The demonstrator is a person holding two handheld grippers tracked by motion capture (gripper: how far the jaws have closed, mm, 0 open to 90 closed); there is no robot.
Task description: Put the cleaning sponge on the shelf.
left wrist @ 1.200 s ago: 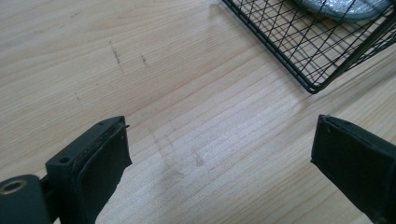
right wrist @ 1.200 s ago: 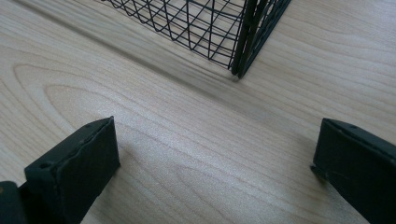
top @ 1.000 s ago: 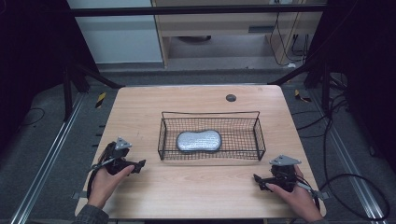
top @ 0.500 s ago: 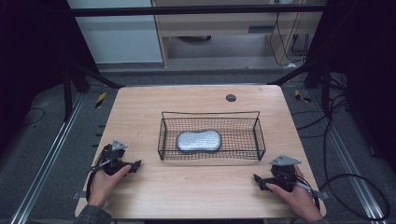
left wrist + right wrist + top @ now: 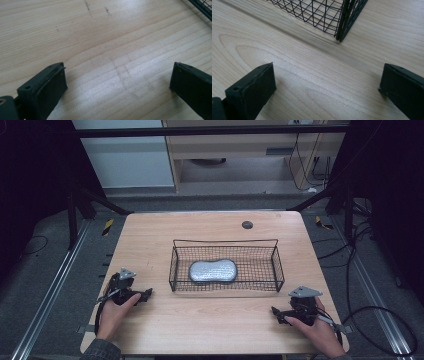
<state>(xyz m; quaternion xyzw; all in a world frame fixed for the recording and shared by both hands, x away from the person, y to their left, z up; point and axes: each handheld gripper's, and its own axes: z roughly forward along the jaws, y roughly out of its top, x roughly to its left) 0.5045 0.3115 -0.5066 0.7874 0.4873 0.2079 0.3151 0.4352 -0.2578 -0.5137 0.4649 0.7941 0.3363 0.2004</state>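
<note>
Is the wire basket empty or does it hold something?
Not empty. The wire basket holds one silvery, peanut-shaped pouch lying flat on its floor, left of centre.

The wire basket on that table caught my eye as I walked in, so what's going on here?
A person sits at a wooden table with a two-jaw gripper in each hand. The left gripper and right gripper rest near the front edge, both open and holding nothing. Between them, farther back, stands a black wire basket with a silvery, peanut-shaped pouch lying inside. Neither gripper touches the basket or the pouch.
</note>
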